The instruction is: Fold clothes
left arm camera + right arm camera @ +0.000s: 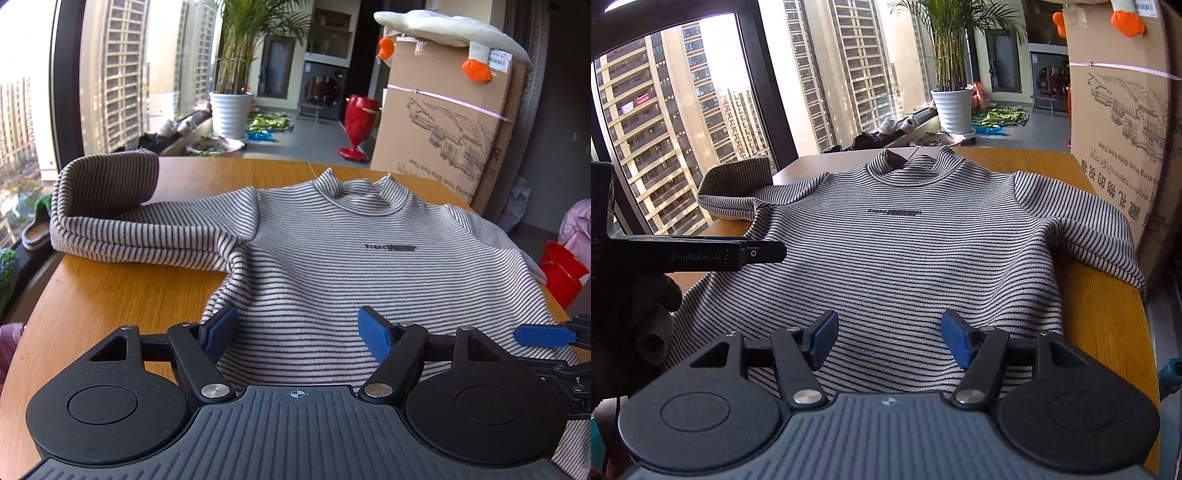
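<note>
1. Striped sweater [908, 251] lies face up on the wooden surface [122, 291], collar far, hem near; its left sleeve [110, 206] is doubled back.
2. Looks like the fold hasn't started. Next up: grab the near hem at both corners.
3. Left tool [297, 332] and right tool [888, 341] both hover with jaws apart, holding nothing.

Sweater [314, 258] flat on table [110, 295]; carton [443, 140] behind (right); plant [231, 110] behind, probably on floor.
</note>
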A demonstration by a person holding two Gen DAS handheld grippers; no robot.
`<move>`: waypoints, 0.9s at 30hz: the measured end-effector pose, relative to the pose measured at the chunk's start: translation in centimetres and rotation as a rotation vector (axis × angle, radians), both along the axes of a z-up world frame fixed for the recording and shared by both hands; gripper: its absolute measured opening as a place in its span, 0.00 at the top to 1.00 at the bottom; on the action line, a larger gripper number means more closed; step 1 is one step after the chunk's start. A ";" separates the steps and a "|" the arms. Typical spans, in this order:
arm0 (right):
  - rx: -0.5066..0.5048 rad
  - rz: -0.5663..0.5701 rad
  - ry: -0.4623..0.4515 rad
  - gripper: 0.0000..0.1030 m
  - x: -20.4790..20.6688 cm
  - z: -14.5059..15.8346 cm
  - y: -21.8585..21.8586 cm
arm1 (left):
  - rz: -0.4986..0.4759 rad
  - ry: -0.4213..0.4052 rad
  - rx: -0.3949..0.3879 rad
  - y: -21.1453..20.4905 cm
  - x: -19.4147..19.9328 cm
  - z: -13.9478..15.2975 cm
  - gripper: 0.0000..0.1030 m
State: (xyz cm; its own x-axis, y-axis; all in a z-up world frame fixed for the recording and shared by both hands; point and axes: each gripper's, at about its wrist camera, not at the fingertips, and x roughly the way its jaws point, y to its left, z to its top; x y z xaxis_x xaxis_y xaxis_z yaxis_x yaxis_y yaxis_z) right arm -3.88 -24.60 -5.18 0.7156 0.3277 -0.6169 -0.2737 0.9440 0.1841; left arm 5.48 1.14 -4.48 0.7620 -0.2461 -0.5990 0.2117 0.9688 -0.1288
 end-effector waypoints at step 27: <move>-0.332 -0.263 0.050 0.45 1.8 -4.8 -18.7 | 0.048 0.036 0.010 2.6 3.0 -0.2 0.10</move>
